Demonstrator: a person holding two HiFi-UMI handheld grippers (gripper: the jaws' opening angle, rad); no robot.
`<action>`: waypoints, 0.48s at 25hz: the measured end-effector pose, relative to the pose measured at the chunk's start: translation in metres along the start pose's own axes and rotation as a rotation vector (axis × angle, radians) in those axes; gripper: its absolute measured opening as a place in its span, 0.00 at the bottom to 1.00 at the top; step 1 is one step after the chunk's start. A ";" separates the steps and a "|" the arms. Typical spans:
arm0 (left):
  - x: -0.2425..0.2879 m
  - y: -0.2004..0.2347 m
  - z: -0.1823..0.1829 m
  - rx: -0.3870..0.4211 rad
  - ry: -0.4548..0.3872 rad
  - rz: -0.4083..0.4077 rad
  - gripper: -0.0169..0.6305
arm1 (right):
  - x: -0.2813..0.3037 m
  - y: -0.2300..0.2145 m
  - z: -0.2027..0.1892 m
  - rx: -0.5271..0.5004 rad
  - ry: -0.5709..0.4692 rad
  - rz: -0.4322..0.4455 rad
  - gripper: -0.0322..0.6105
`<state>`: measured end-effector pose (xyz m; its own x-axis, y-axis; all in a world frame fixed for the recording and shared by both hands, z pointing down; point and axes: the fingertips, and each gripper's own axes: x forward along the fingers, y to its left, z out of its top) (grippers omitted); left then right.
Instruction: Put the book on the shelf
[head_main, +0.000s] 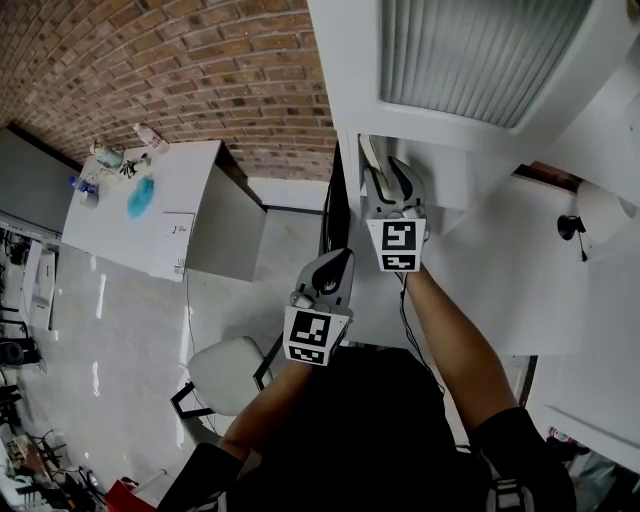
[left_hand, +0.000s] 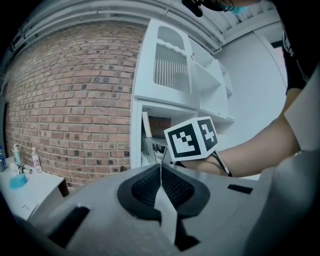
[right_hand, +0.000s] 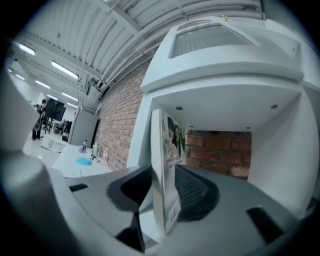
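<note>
A thin book (right_hand: 165, 165) stands upright on its edge in the low open compartment of the white shelf unit (right_hand: 225, 107), close to the left wall. My right gripper (right_hand: 167, 192) is open with the book between its pads, and a gap shows on the right side. From the head view the right gripper (head_main: 388, 172) reaches into the shelf (head_main: 450, 190), with the book (head_main: 369, 160) at its tips. The left gripper (head_main: 335, 265) hangs back lower left, shut with its pads (left_hand: 172, 187) together on nothing. It looks toward the right gripper's marker cube (left_hand: 192, 139) and the book (left_hand: 147, 131).
A brick wall (head_main: 200, 70) runs behind the shelf. To the left stands a white table (head_main: 180, 200) with bottles and a blue cloth (head_main: 140, 196). A white chair (head_main: 225, 375) sits below my left arm. Upper shelf compartments (left_hand: 210, 80) rise above.
</note>
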<state>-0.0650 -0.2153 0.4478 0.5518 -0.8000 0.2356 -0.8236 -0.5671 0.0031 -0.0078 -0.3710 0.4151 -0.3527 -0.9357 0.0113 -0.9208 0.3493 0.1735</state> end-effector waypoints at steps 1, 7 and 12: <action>0.001 0.000 0.001 -0.001 -0.003 0.000 0.05 | -0.003 0.001 0.000 -0.015 0.006 0.007 0.26; 0.007 -0.001 0.001 -0.017 -0.009 0.008 0.05 | -0.021 -0.005 -0.003 0.053 0.033 0.032 0.16; 0.009 0.005 -0.002 -0.024 -0.015 0.033 0.05 | -0.035 -0.005 -0.006 0.061 0.021 0.078 0.16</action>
<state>-0.0639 -0.2252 0.4519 0.5259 -0.8212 0.2216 -0.8443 -0.5355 0.0191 0.0098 -0.3403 0.4199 -0.4209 -0.9061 0.0427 -0.8994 0.4230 0.1105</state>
